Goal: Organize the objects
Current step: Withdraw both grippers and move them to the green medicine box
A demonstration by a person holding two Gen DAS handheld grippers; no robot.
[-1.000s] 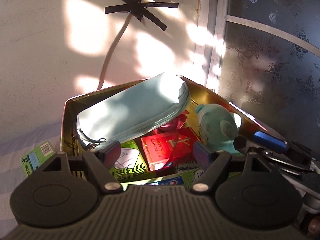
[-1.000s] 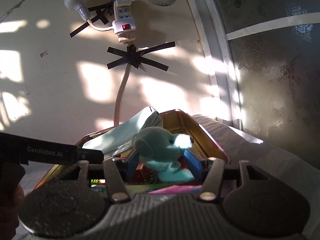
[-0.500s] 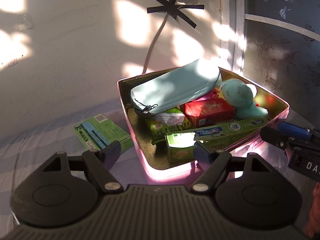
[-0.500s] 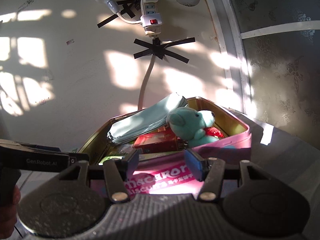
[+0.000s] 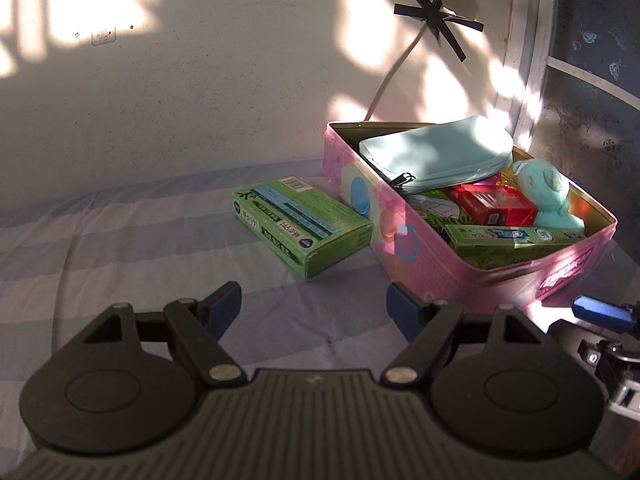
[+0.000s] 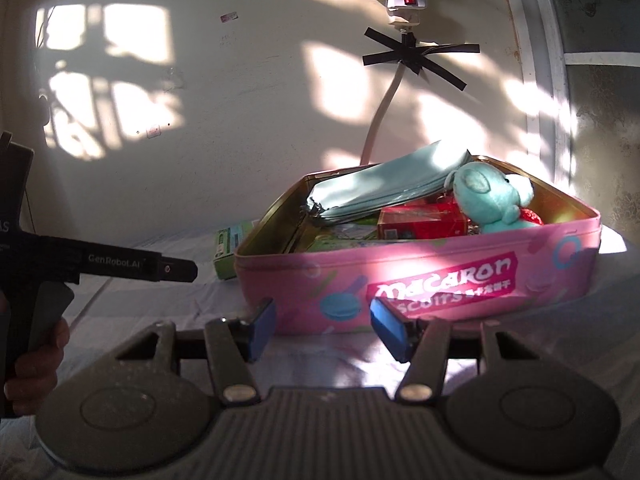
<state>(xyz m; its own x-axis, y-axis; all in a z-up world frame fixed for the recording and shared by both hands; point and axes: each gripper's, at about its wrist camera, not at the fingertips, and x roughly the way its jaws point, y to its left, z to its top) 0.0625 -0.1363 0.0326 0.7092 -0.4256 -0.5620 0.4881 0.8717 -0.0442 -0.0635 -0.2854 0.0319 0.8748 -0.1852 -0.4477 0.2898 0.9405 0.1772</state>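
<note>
My left gripper [image 5: 314, 304] is open and holds nothing; under it is only the striped cloth [image 5: 120, 248]. My right gripper [image 6: 322, 330] is also open and empty. In front of both stands the pink tin [image 6: 440, 280], with a blue pouch [image 5: 436, 152], a red box [image 5: 494, 204] and a plush toy [image 6: 494, 196] inside. A green box [image 5: 304, 224] lies just beside the tin.
</note>
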